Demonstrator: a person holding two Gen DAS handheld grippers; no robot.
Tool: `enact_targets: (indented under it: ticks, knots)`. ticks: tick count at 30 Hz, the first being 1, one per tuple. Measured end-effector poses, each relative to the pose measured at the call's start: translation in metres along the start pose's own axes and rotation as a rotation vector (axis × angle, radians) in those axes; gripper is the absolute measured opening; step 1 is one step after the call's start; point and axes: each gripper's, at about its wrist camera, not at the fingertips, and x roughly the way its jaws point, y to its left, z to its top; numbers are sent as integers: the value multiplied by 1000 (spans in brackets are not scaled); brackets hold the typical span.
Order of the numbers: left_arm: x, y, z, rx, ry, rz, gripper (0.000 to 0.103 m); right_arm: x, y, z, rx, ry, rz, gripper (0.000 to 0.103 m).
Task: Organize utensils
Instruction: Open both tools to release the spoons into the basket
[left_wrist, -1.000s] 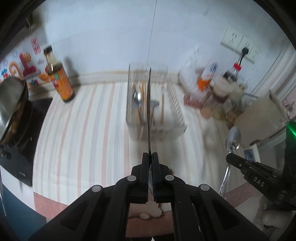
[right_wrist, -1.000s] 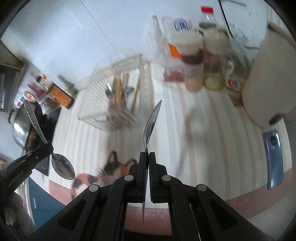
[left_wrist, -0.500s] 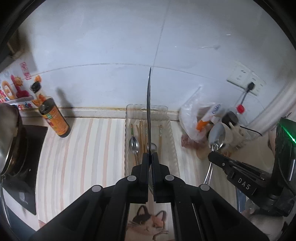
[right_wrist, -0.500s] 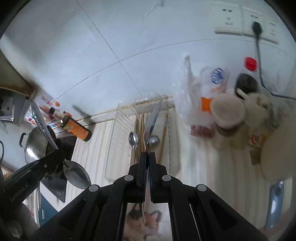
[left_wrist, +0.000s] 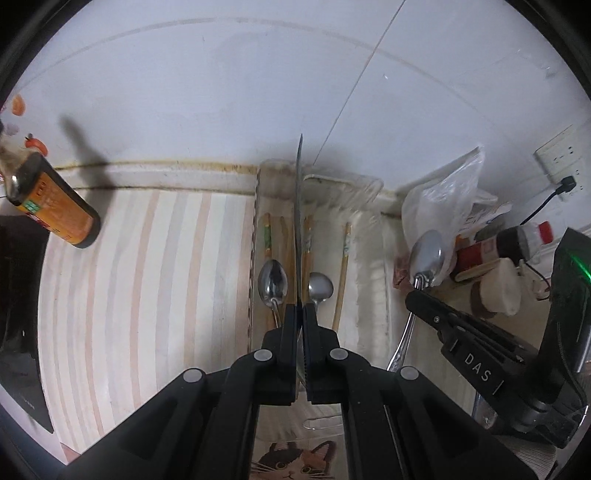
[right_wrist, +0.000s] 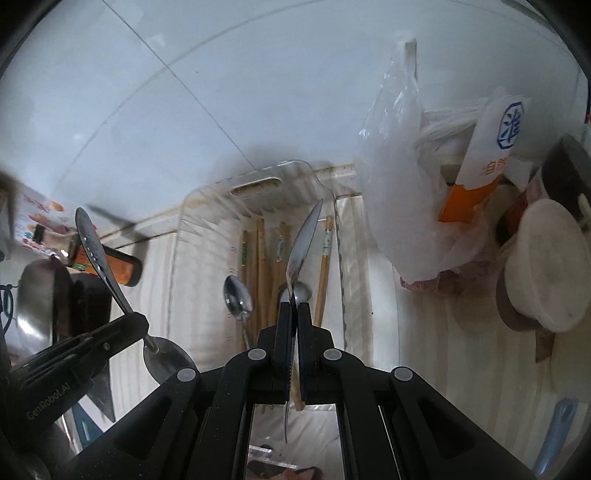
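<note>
My left gripper is shut on a metal spoon seen edge-on, its handle pointing ahead over a clear plastic tray. The same spoon shows in the right wrist view, bowl hanging down. My right gripper is shut on a second spoon, also seen in the left wrist view. The tray holds two spoons and several wooden chopsticks. Both grippers hover above the tray's near end.
An orange-labelled sauce bottle stands at the back left beside a black stove. Plastic bags, jars and a lidded cup crowd the right. A pot sits far left. A cat-print mat lies below.
Both grippers have moved forward and lower toward the tray, which now looks larger and closer. Each still holds its spoon.
</note>
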Motion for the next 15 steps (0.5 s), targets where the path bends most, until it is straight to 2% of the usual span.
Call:
enact_targets:
  ticks: [4, 7, 10, 12, 13, 14, 15]
  knots:
    - [10, 2, -2, -11, 46, 21, 3, 9, -4, -3, 6, 37, -27, 3]
    - [8, 2, -6, -5, 35, 62, 5, 10, -6, -4, 1, 49, -40, 4]
    - [0, 5, -13, -3, -1, 114, 6, 7, -8, -10, -7, 49, -53, 11]
    - [-7, 6, -19, 6, -28, 159, 12, 1, -9, -15, -18, 34, -79, 29]
    - [-9, 6, -20, 11, -38, 184, 15, -1, -9, -17, -21, 29, -89, 33]
    - [-11, 7, -23, 23, -50, 216, 26, -4, -9, -21, -32, 21, -109, 38]
    - [-13, 8, -26, 30, -62, 232, 42, -7, -9, -24, -40, 12, -125, 44]
